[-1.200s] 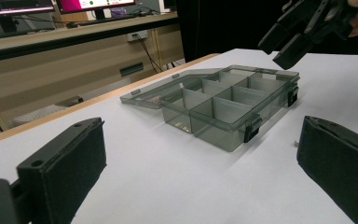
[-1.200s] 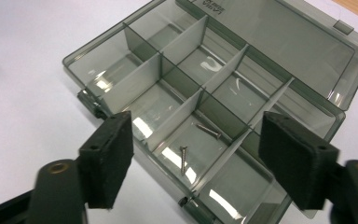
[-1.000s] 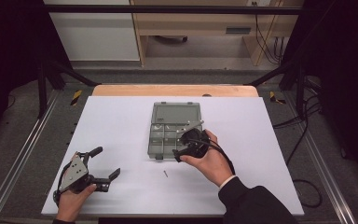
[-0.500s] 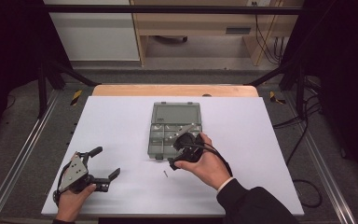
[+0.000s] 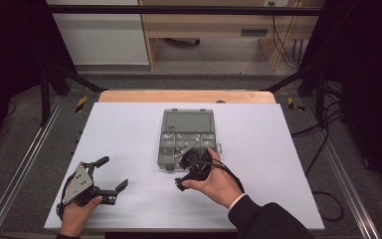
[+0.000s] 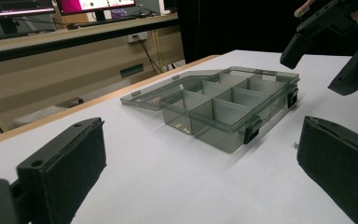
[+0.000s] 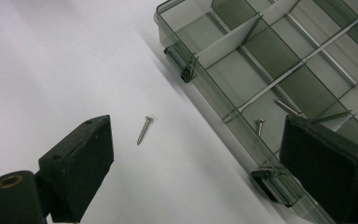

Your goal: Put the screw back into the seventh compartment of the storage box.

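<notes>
A smoky transparent organiser box (image 5: 186, 139) lies on the white table surface (image 5: 129, 129), near the middle and closer to the far edge than the near one, with its lid (image 5: 188, 121) opened flat toward the far edge. The box is divided into several compartments by pale partitions, and black latches (image 6: 252, 129) sit along its near wall. In the right gripper view, two small screws (image 7: 260, 126) lie inside a compartment against the near wall. A single loose screw (image 7: 143, 130) lies on the bare surface just beside that near wall, apart from the box. The right gripper (image 5: 191, 172) is held by the right hand (image 5: 218, 181) over the near edge of the box; its jaws stand wide apart and hold nothing, with the loose screw lying between them in its own view and one jaw overlapping the box wall. The left gripper (image 5: 110, 175) is in the left hand (image 5: 77, 214) near the near-left corner of the surface, well apart from the box. Its jaws are likewise spread wide and empty, pointed toward the box. A wooden strip (image 5: 186, 96) borders the far edge.
</notes>
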A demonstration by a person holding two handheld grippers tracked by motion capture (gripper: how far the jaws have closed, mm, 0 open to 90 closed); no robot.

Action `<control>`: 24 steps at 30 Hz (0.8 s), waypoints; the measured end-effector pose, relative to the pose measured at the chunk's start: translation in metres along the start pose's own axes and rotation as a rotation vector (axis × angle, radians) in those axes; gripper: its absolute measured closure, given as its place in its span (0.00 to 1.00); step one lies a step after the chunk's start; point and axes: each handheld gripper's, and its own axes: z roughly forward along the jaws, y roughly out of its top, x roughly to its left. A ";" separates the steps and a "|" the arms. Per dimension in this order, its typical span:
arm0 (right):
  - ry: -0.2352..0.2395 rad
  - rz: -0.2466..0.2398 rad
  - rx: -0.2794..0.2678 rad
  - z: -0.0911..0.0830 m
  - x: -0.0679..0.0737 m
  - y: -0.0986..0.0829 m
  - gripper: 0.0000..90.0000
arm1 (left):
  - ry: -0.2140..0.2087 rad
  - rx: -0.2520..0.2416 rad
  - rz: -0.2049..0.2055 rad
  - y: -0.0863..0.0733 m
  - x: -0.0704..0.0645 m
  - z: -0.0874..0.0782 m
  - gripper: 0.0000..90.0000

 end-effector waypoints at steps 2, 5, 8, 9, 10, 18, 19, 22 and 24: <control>0.006 0.000 0.004 0.000 0.001 0.000 0.11 | 0.000 0.000 0.000 0.000 0.000 0.000 0.01; 0.009 0.000 0.008 0.001 0.003 0.000 0.11 | 0.000 0.000 0.000 0.000 0.000 0.000 0.01; 0.013 -0.001 0.013 0.002 0.004 -0.001 0.10 | -0.001 0.001 0.000 0.000 0.000 0.000 0.01; 0.014 0.000 0.017 0.002 0.005 -0.001 0.10 | -0.001 0.001 0.001 0.000 0.000 0.000 0.01; 0.014 -0.002 0.016 0.003 0.006 -0.001 0.10 | -0.001 0.001 0.001 0.000 0.000 0.000 0.01; 0.021 -0.013 0.027 0.007 0.010 -0.003 0.10 | 0.000 0.001 0.001 0.000 0.000 0.000 0.01; 0.021 -0.013 0.027 0.007 0.010 -0.003 0.10 | 0.000 0.001 0.001 0.000 0.000 0.000 0.01; 0.026 -0.013 0.031 0.008 0.012 -0.003 0.10 | 0.000 0.001 0.001 0.000 0.000 0.000 0.01; 0.034 0.000 0.029 0.009 0.015 -0.003 0.09 | -0.001 0.001 0.001 0.000 0.000 0.000 0.01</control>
